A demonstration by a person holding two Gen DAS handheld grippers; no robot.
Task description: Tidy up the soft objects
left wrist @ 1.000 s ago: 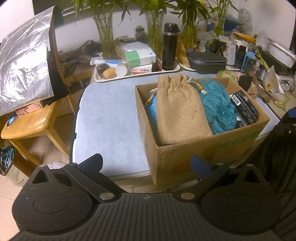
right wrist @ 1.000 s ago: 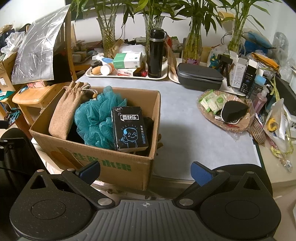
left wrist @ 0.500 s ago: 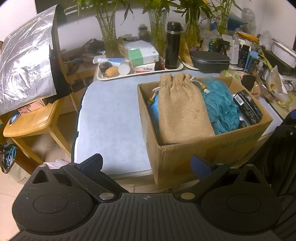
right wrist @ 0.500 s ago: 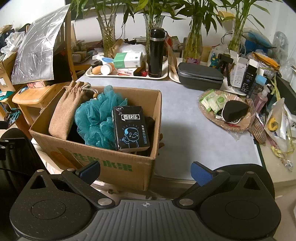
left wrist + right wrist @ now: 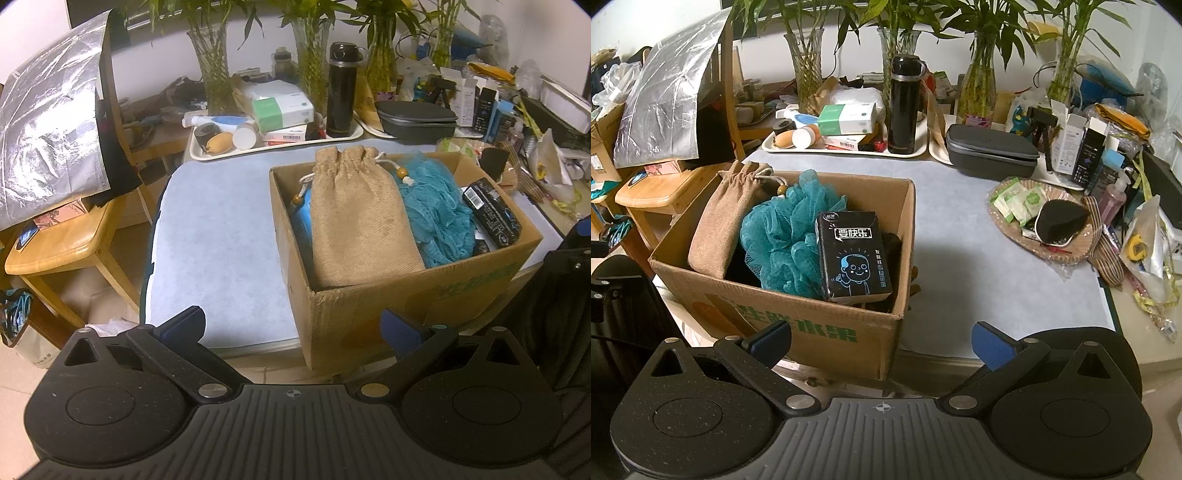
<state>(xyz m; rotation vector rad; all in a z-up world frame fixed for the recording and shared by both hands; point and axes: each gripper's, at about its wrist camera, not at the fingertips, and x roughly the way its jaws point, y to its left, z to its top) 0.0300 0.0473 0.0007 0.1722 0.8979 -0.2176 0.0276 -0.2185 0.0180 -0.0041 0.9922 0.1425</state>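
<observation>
- Cardboard box (image 5: 406,295) on the worktop (image 5: 221,236) holds a burlap pouch (image 5: 358,221), teal mesh sponge (image 5: 786,236) and black packet (image 5: 853,254).
- Left tongs (image 5: 293,328): apart, empty.
- Right tongs (image 5: 882,338): apart, empty.

The cardboard box (image 5: 812,332) is seen as matt brown corrugated paper, while the drawstring bag (image 5: 358,221) inside it is made of coarse, rough-woven tan cloth — beside it, the teal bath pouf (image 5: 786,236) is of gathered plastic mesh. The table cover (image 5: 221,236) appears as matt, fibrous pale sheet; the flask (image 5: 905,103) is finished in glossy black, and the stool (image 5: 62,243) in smooth varnished wood.
</observation>
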